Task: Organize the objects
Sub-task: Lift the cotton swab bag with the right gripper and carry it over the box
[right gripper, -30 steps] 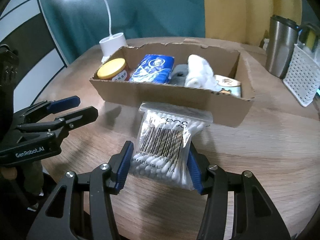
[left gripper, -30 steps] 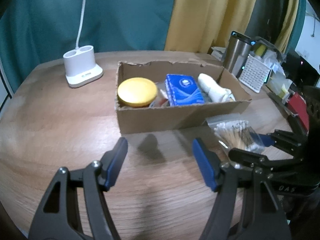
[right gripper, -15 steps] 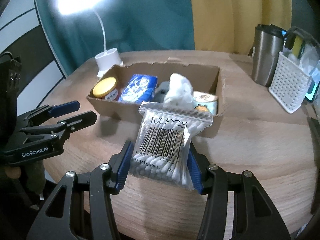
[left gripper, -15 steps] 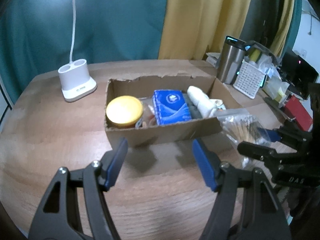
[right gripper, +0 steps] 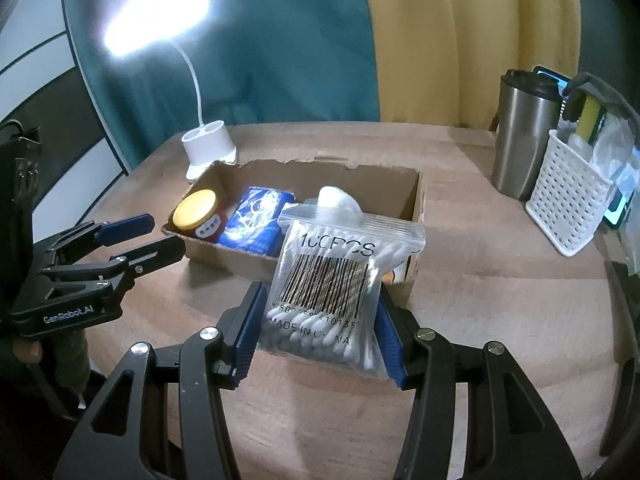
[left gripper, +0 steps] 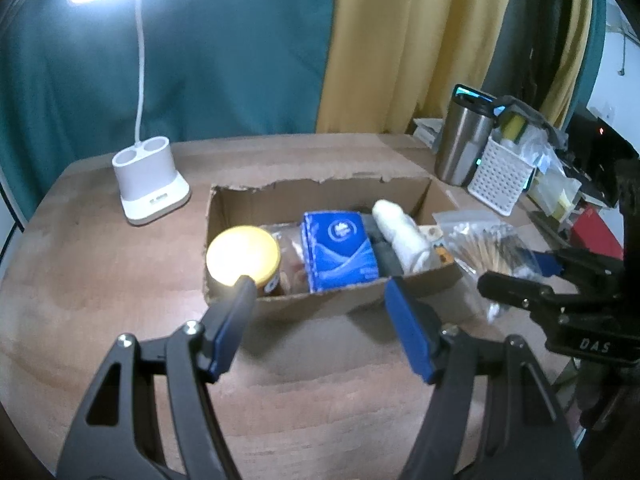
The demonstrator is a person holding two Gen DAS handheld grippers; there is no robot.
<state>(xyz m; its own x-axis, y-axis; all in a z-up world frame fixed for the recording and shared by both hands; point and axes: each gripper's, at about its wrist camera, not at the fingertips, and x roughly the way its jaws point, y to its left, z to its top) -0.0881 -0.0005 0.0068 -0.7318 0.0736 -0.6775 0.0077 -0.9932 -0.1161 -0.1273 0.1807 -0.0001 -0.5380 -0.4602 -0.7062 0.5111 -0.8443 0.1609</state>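
Cotton swab bag [right gripper: 334,288], clenched in the right claw [right gripper: 320,336], now hangs higher beside the cardboard box [right gripper: 304,176]; left claw [left gripper: 320,320] stays released.

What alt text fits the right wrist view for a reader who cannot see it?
The right tongs grip a clear zip bag of cotton swabs above a wooden table, in front of a cardboard box holding a yellow-lidded jar and a blue tissue pack. The left tongs hang open at left.
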